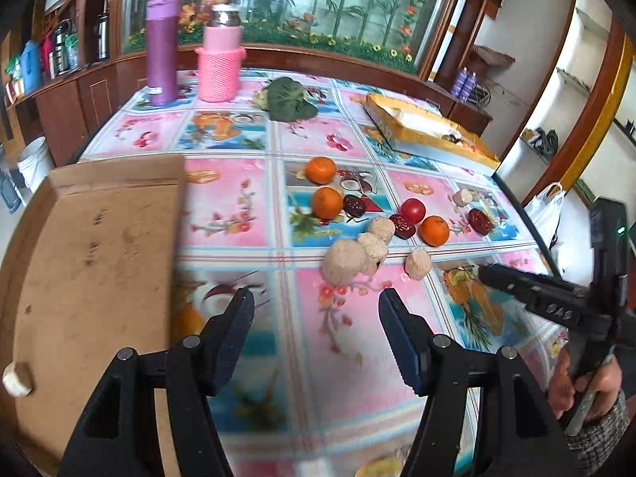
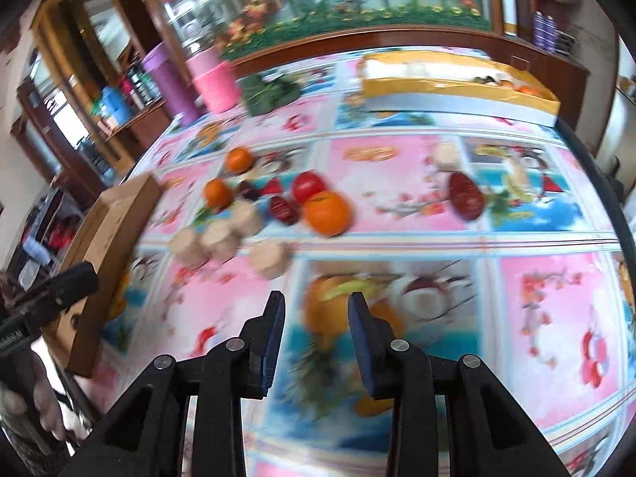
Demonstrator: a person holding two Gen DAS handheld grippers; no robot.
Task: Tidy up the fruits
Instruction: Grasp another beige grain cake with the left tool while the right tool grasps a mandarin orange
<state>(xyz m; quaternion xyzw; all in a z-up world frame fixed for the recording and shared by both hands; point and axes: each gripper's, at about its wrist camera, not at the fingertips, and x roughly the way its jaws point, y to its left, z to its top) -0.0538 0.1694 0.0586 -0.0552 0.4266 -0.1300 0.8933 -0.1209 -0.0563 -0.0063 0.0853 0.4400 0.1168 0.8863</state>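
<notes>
Both grippers are spread and empty; the round beige puffed cake (image 2: pixel 270 263) lies on the surface just ahead-left of the right gripper (image 2: pixel 317 342), nearer than the left gripper (image 1: pixel 316 342).

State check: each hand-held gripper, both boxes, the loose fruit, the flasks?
Left hand-held gripper: open, empty.
Right hand-held gripper: open, empty.
Brown cardboard tray: open, one beige puff inside.
Yellow box: open, a few items inside.
Oranges: loose on the tablecloth.
Tomato: loose, upright.
Purple flask: upright, capped.
Pink flask: upright, capped.
</notes>
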